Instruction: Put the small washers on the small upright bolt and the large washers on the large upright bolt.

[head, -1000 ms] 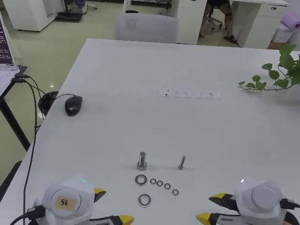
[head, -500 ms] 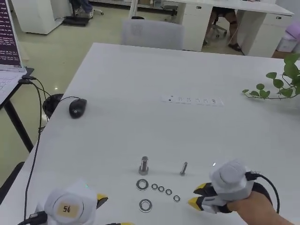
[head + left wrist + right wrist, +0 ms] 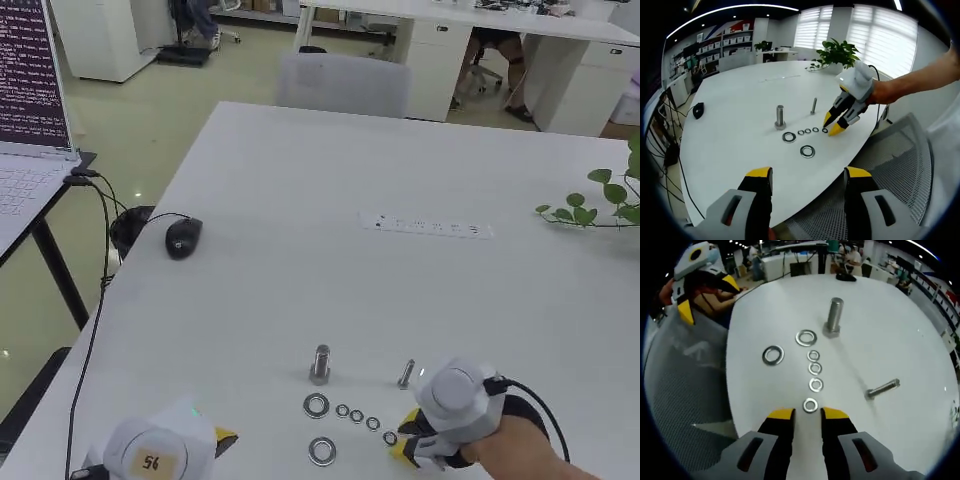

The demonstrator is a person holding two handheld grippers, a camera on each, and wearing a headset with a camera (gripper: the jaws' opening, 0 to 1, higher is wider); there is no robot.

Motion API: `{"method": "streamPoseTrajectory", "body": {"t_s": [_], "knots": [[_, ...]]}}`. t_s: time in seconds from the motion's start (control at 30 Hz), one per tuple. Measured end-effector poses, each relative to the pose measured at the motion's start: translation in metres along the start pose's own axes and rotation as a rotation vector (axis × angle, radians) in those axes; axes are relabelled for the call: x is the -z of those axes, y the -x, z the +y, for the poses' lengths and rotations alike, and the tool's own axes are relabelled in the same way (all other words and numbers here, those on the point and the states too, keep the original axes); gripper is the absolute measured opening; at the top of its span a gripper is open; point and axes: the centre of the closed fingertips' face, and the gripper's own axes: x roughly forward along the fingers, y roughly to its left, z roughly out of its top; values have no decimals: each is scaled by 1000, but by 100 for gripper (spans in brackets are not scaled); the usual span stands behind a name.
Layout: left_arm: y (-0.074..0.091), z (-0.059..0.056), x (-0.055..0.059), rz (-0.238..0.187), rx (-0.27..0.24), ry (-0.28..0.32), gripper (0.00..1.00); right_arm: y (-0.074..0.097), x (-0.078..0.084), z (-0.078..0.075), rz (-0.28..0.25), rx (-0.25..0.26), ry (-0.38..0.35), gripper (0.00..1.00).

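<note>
While the left gripper [image 3: 808,172] is hanging wide open and empty, well apart, the nearer right gripper [image 3: 802,414] is holding nothing, jaws narrowly parted, with the end small washer [image 3: 810,404] lying flat just beyond them at twelve o'clock and the small bolt [image 3: 882,388] standing at two.

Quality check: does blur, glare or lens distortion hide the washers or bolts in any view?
Head view: evenly lit and sharp, the small washers distinct beside the right gripper. Left gripper view: fisheye bends the table edge, the window blinds glare white, the large bolt readable. Right gripper view: slightly soft, fisheye leans the small bolt over, nearest washer clear ahead of the jaw tips.
</note>
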Motion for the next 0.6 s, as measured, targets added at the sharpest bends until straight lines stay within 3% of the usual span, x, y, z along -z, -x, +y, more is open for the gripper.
{"method": "streamPoseTrajectory", "body": {"t_s": [0.23,0.6], "knots": [[-2,-1,2,4,-1,7,57,-2,-2,-2,17,-36,56,20],[-7,-2,-4,-3,5,8,57,-2,-2,-4,29,-18,63,14]]}}
